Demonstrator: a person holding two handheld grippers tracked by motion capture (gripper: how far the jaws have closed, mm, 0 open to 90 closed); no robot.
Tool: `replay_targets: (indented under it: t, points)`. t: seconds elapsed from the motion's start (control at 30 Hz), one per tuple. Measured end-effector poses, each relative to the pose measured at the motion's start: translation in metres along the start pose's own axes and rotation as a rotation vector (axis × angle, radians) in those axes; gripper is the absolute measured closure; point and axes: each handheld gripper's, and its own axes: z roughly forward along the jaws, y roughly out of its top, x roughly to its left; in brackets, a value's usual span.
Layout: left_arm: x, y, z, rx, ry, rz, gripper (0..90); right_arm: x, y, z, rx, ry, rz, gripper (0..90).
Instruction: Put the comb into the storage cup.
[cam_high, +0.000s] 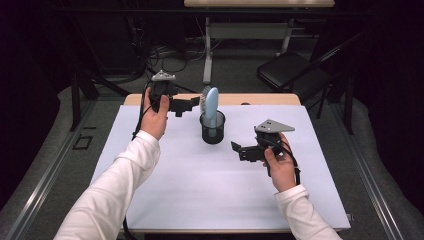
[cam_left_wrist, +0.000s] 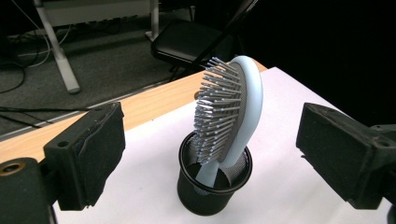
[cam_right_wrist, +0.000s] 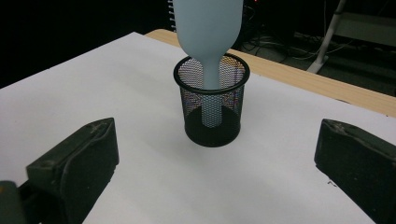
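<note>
Currently both the left gripper (cam_high: 192, 105) and right gripper (cam_high: 238, 149) are hovering released near the hairbrush (cam_high: 211, 106) standing handle-down in the mesh cup (cam_high: 212, 131); closing squarely on the head should be avoiding tipping.

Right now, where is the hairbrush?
In the high view the hairbrush stands handle-down in the black mesh cup, mid-table toward the far edge, between the left gripper and right gripper.
</note>
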Motion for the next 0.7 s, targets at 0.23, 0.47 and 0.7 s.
replay_targets:
  t: [0.23, 0.47, 0.7]
  points:
    - [-0.001, -0.002, -0.016, -0.002, -0.013, 0.034, 9.8, -0.003, 0.002, -0.003, 0.003, -0.002, 0.008, 0.0]
    - [-0.002, -0.007, -0.030, -0.010, -0.037, 0.055, 10.1, -0.006, 0.005, -0.006, 0.006, -0.010, 0.012, 0.0]
    - [0.003, -0.016, -0.035, 0.019, -0.028, 0.062, 11.3, -0.004, 0.005, -0.007, 0.026, -0.020, -0.001, 0.0]
